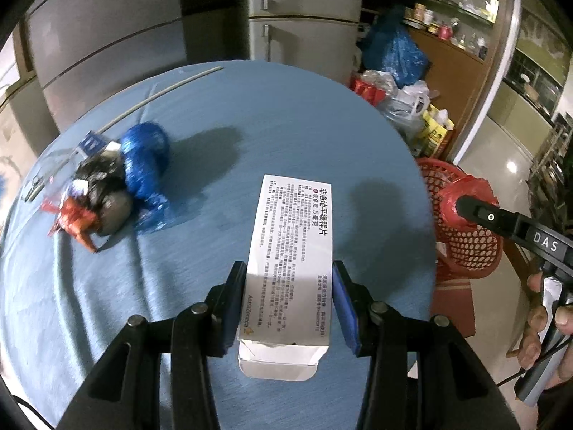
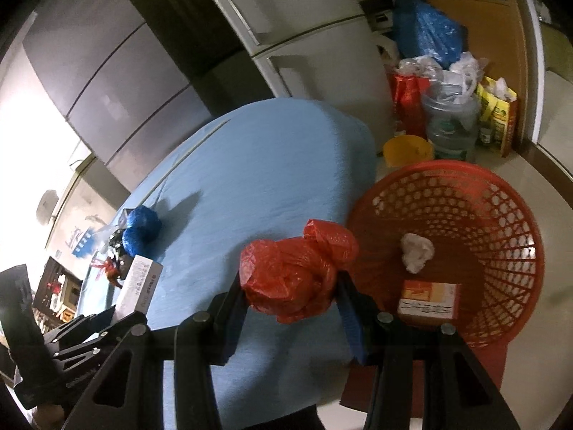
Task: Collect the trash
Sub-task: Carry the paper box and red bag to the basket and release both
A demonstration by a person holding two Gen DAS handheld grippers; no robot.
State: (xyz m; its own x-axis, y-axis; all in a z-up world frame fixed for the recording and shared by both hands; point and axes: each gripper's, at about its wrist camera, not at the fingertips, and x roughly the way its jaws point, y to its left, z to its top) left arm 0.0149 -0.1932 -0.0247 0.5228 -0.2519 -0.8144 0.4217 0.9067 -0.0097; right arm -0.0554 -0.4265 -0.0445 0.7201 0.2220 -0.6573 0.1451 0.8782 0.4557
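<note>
A person holds a gripper in each hand above a round bench (image 1: pixel 293 118) covered in blue cloth. The left gripper (image 1: pixel 290 286) has its jaws clenched on a white medicine box (image 1: pixel 292 247), lifted clear of the cloth. The right gripper (image 2: pixel 290 301) has its jaws clenched on a crumpled red plastic bag (image 2: pixel 297 272), held near the bench's right edge.

A red mesh basket (image 2: pixel 501 215) stands on the floor just beyond that edge, open upward; it already holds a white paper wad (image 2: pixel 415 252) and a small carton (image 2: pixel 428 299).

To do this step well, the red bag should probably be carried fully over the basket's rim before the jaws let go, so it cannot snag and fall outside. The box would follow the same path.

The way across the cloth looks open. More trash, a blue bag (image 1: pixel 145 157) with dark and red scraps (image 1: pixel 89 204), lies at the far left, well apart from both grippers.
</note>
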